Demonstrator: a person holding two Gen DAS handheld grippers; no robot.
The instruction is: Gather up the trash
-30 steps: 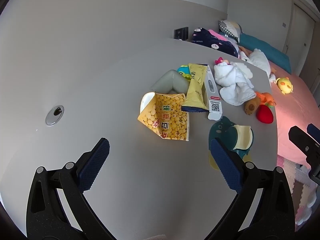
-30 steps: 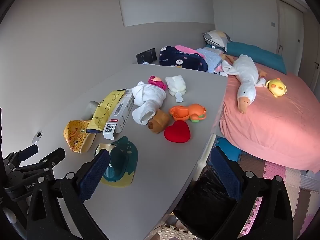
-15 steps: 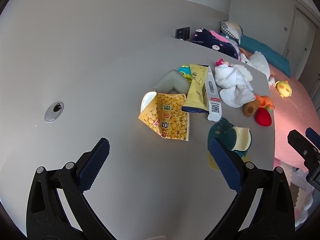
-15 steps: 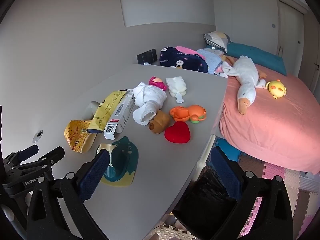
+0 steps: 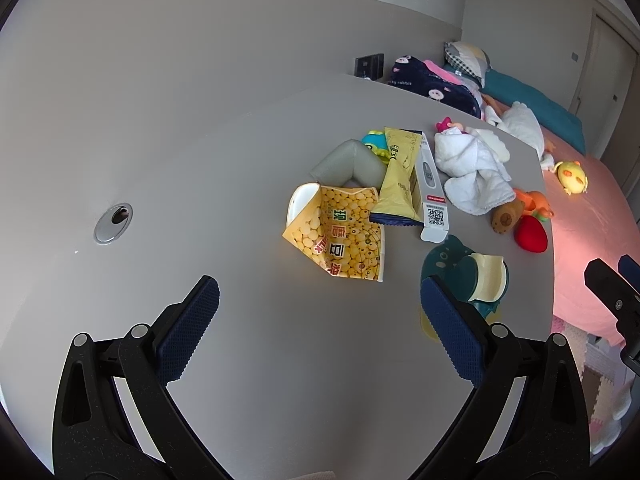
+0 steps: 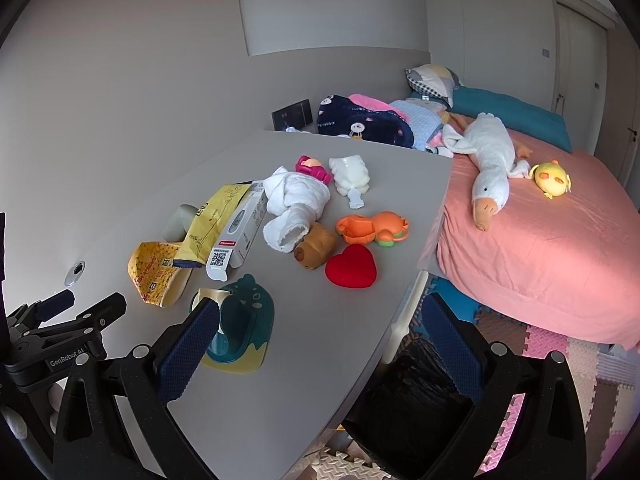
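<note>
I hold the left gripper [image 5: 320,316] and right gripper [image 6: 320,340] spread wide and empty above the near part of the grey table [image 5: 240,360]. The yellow bean-print snack bag [image 5: 340,232] lies mid-table, touching the pale yellow wrapper [image 5: 398,176] and white thermometer box [image 5: 430,184]; I judge all three light, crinkly and slippery, best pinched at a free edge. The black-lined bin [image 6: 412,392] below the table's right edge is half hidden by my fingers.

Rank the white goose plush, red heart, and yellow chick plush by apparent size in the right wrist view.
1. white goose plush, clearly largest.
2. red heart.
3. yellow chick plush, smallest, though it lies farther away on the bed, so its true size against the heart is unsure.
</note>
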